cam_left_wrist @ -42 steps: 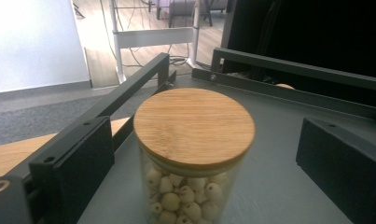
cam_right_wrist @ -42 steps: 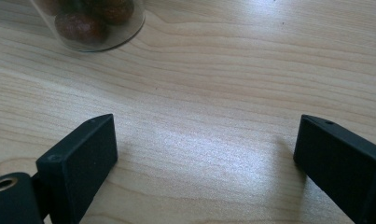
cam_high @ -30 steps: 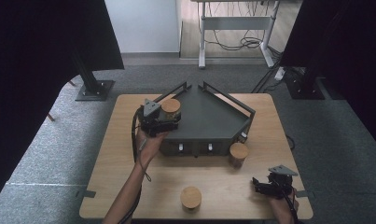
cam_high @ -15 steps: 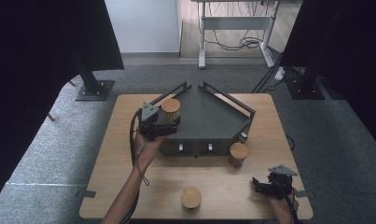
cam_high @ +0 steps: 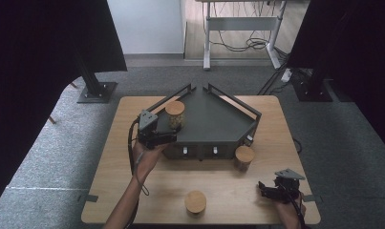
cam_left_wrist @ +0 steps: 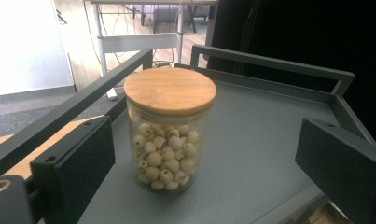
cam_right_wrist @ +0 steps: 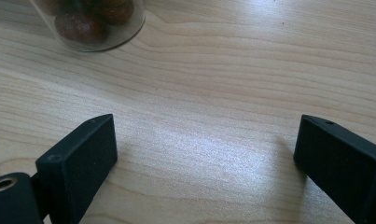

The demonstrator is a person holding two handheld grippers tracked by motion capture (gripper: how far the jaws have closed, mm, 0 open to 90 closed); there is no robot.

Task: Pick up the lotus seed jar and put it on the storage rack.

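In the high view, the left gripper (cam_high: 167, 136) sits at the left edge of the dark grey corner shelf (cam_high: 214, 125), jaws apart, pointing at the jar of pale beads (cam_high: 175, 114) that stands upright on the shelf's left part, just inside the left rail; the right gripper (cam_high: 269, 190) rests low on the wooden table (cam_high: 128, 162) near its front right corner, jaws spread and holding nothing; a second jar (cam_high: 243, 158) stands on the table just in front of the shelf's right end, and a third jar (cam_high: 195, 202) stands near the front edge, well apart from both grippers; grey carpet, black curtains and a white desk frame surround the table.

In the left gripper view, the jar of pale beads (cam_left_wrist: 169, 128), with its wooden lid, stands between the open jaws but farther off, untouched; the shelf's rail (cam_left_wrist: 83, 100) runs along the left, close to the left jaw.

In the right gripper view, the jaws stand wide over bare tabletop (cam_right_wrist: 213, 93); the base of a jar of dark nuts (cam_right_wrist: 90, 23) shows at the top left, apart from them.
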